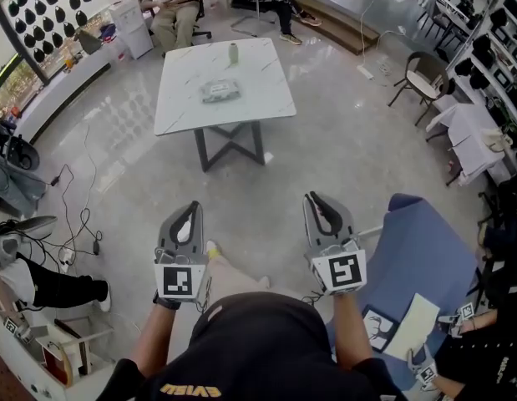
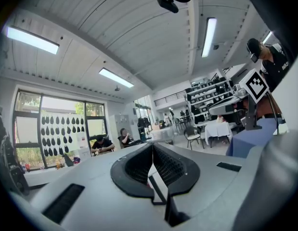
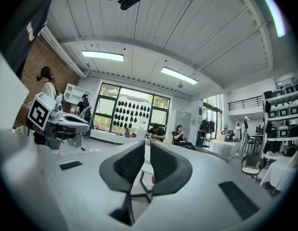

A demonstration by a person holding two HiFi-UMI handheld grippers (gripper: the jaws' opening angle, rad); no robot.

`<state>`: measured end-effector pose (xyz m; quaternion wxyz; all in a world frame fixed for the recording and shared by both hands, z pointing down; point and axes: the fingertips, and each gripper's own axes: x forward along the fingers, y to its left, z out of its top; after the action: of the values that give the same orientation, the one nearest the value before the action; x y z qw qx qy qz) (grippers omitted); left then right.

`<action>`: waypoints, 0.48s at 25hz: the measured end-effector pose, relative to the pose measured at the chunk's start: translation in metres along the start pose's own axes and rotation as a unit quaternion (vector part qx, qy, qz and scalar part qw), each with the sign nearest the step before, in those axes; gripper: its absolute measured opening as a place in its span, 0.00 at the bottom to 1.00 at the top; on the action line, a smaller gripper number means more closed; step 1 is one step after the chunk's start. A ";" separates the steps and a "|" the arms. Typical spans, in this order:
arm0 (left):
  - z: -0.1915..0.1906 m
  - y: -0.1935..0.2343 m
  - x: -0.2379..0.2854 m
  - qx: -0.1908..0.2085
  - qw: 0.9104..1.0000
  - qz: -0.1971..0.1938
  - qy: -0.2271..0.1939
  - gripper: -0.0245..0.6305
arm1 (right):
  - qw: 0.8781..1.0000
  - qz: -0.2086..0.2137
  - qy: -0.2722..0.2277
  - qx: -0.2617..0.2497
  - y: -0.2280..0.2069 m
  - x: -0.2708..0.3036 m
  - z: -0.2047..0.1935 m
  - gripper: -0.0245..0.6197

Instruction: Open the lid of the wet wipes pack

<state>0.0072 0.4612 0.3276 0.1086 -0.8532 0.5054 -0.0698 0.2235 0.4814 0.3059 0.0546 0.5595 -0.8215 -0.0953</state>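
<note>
The wet wipes pack (image 1: 219, 90) lies flat near the middle of a white marble-look table (image 1: 183, 111), far ahead of me across the floor. I hold both grippers level at waist height, well short of the table. My left gripper (image 1: 190, 207) (image 2: 152, 146) has its jaws touching at the tips, with nothing between them. My right gripper (image 1: 315, 197) (image 3: 147, 142) shows a narrow gap between its jaws, also with nothing in it. In the right gripper view the table's edge and legs show through that gap. The pack's lid is too small to make out.
A small pale bottle (image 1: 234, 53) stands on the table behind the pack. Two people sit beyond the table (image 1: 176, 7). A blue-covered table (image 1: 425, 249) is close on my right. Cables (image 1: 74, 215) trail over the floor at left. A chair (image 1: 421, 78) stands at right.
</note>
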 end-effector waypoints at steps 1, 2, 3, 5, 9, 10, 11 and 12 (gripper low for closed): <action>-0.001 0.000 0.000 0.000 1.000 0.000 0.000 0.07 | 1.000 -0.001 0.001 0.000 0.000 0.000 -0.001 0.10; 0.000 0.000 0.000 0.001 1.000 0.000 -0.001 0.07 | 1.000 -0.002 0.001 0.000 0.000 0.000 -0.002 0.11; 0.000 0.000 0.001 0.004 1.000 -0.001 -0.001 0.07 | 1.000 -0.004 0.000 0.000 -0.001 0.000 -0.002 0.11; 0.001 -0.001 0.004 0.003 1.000 -0.002 0.000 0.07 | 1.000 -0.008 -0.002 0.004 -0.005 0.000 -0.002 0.14; 0.004 -0.001 0.011 0.001 1.000 -0.004 -0.004 0.07 | 1.000 -0.015 0.006 0.008 -0.012 0.002 -0.005 0.19; 0.004 -0.001 0.013 0.005 1.000 -0.006 -0.005 0.07 | 1.000 -0.015 0.004 0.008 -0.013 0.002 -0.005 0.21; 0.004 -0.002 0.014 0.010 1.000 -0.008 -0.004 0.07 | 1.000 -0.015 0.002 0.009 -0.014 0.003 -0.005 0.22; 0.004 -0.002 0.015 0.015 1.000 -0.010 -0.002 0.07 | 1.000 -0.016 0.004 0.011 -0.015 0.004 -0.006 0.24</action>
<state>0.0173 0.4496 0.3248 0.1219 -0.8567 0.4952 -0.0771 0.2372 0.4721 0.3080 0.0498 0.5734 -0.8133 -0.0850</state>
